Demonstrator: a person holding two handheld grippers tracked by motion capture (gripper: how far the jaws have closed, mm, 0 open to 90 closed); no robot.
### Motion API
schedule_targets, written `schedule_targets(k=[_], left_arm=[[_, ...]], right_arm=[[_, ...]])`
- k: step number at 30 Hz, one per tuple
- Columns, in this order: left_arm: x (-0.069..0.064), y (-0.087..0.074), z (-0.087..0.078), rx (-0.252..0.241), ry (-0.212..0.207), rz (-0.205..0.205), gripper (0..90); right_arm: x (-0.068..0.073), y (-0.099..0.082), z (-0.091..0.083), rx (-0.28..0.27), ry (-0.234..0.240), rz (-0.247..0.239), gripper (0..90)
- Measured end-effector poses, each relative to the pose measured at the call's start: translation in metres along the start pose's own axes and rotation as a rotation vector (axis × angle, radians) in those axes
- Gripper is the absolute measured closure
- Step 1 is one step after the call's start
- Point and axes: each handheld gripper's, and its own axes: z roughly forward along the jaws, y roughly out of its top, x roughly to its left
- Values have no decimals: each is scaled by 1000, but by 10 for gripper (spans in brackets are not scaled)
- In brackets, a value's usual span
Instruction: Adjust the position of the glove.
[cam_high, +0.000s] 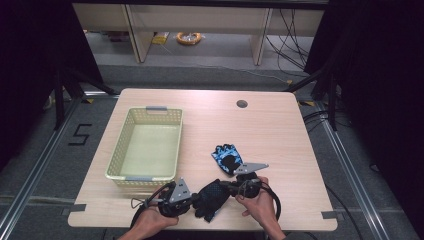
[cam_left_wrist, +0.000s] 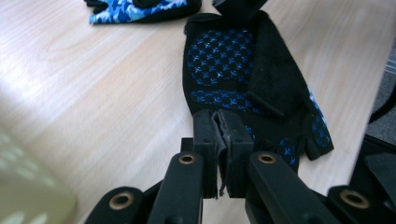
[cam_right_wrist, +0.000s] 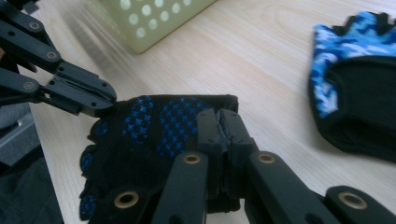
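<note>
A black fingerless glove (cam_high: 212, 197) with blue grip dots lies near the table's front edge, stretched between my two grippers. My left gripper (cam_high: 192, 200) is shut on the edge of the glove (cam_left_wrist: 219, 60) at its finger end, with fabric pinched between the pads (cam_left_wrist: 218, 119). From the other side my right gripper (cam_high: 231, 186) is shut on the wrist end of the glove (cam_right_wrist: 140, 140), its pads (cam_right_wrist: 218, 116) pressed on the hem. The left gripper (cam_right_wrist: 84, 95) also appears in the right gripper view, biting the glove's far edge.
A second glove (cam_high: 227, 157) in blue camouflage print lies flat just beyond the right gripper. A pale yellow-green plastic basket (cam_high: 116, 150) stands to the left with nothing in it. A cable hole (cam_high: 242, 104) sits near the table's far edge.
</note>
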Motion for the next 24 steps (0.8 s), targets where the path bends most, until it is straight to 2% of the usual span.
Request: schedule_targets(k=[2,6,7,9,10,11,14,15,18,19,22,23,24], left_arm=[[2,5,4,6,16,12,863],[4,12,11,4,18,8,864],[6,14,12,5,20,26,864],[6,16,15,13,15,27,865],[7,17,17,14,18,35,865],[7,18,19,12,24,25,865],[8,19,23,20,26,27,865],[9,19,25,39,35,51,864],[6,17,28,38,37,40,863],[7,17,31,42,47,66,862],[8,16,33,56,47,45,860],[9,16,34,43,58,51,858],[10,16,35,40,51,56,855]], right_arm=[[0,-1,-2,3,-11,15,880],[-1,-6,-7,-19,-13,30,880],[-1,-7,-9,-22,-16,37,880],[0,-11,-13,-37,-36,51,880],[0,-11,-13,-37,-36,51,880],[1,-13,-14,-37,-26,72,879],[1,-19,-14,-26,-55,82,879],[2,-21,-13,-14,-61,85,878],[3,-23,-10,-4,-80,72,877],[3,-24,-9,10,-78,70,876],[3,-26,-5,40,-90,58,868],[2,-27,-4,47,-102,50,866],[3,-27,-4,57,-97,64,862]])
